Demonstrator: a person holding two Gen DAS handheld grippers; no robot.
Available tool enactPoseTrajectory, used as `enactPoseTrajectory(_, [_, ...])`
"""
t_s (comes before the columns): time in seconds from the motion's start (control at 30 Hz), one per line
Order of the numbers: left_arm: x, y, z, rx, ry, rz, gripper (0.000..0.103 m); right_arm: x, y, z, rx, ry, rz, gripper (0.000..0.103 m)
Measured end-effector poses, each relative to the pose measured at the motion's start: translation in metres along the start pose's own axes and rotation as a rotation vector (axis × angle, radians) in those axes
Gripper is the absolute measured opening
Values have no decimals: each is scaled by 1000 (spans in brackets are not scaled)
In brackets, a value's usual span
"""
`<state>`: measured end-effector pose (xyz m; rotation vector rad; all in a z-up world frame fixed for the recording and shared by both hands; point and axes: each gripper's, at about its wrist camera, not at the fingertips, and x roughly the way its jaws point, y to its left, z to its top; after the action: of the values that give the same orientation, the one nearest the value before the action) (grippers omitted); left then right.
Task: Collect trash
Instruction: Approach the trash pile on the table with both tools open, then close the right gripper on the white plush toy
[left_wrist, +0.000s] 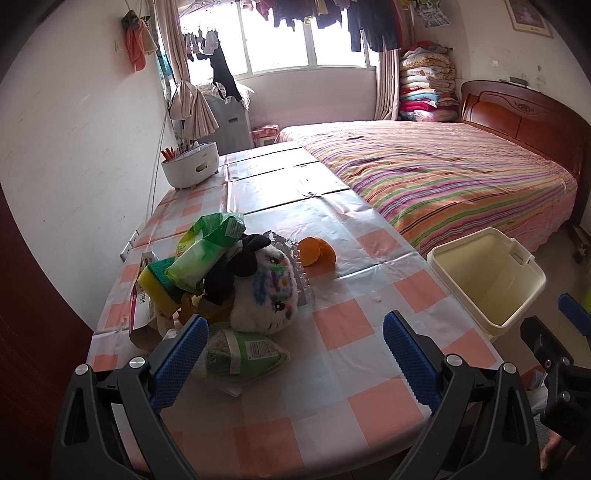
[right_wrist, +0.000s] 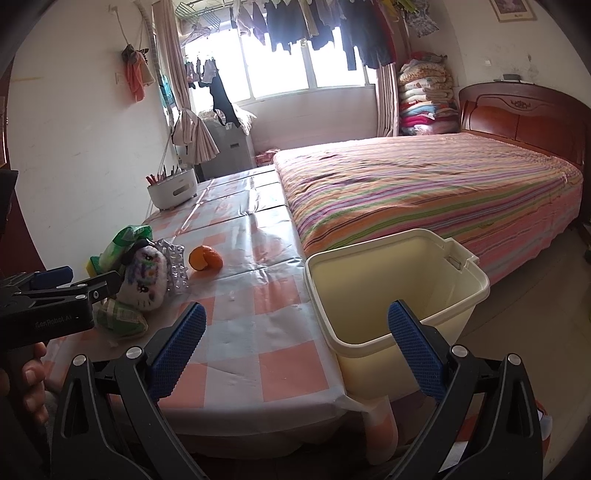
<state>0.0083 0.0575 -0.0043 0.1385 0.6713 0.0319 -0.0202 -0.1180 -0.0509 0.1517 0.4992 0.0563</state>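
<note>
Table (left_wrist: 332, 369) w/ checked cloth holds wrappers (left_wrist: 243, 356), plush toy (left_wrist: 266, 295), orange peel (left_wrist: 317, 251). Bin (right_wrist: 391, 288) beside it. Left gripper (left_wrist: 295, 343) & right gripper (right_wrist: 297, 332) both released, holding nothing.

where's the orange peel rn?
In both wrist views the orange peel lies on the checked tablecloth, just right of the clear plastic tray and plush toy, left of the cream bin.

My pads (left_wrist: 410, 354) are blue, rough-textured rubber on matt black plastic. The tablecloth (left_wrist: 332, 321) is glossy, creased vinyl; the bin (right_wrist: 388, 280) smooth cream plastic; the toy (left_wrist: 266, 291) fuzzy plush.
</note>
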Motion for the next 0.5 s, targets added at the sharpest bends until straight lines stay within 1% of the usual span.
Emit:
enactPoseTrajectory(0.27, [-1, 9, -3, -20, -1, 8, 93, 0, 7, 3, -21, -3, 21, 97])
enactPoseTrajectory(0.5, [-7, 19, -8, -38, -17, 19, 93, 1, 16, 6, -46, -10, 46, 97])
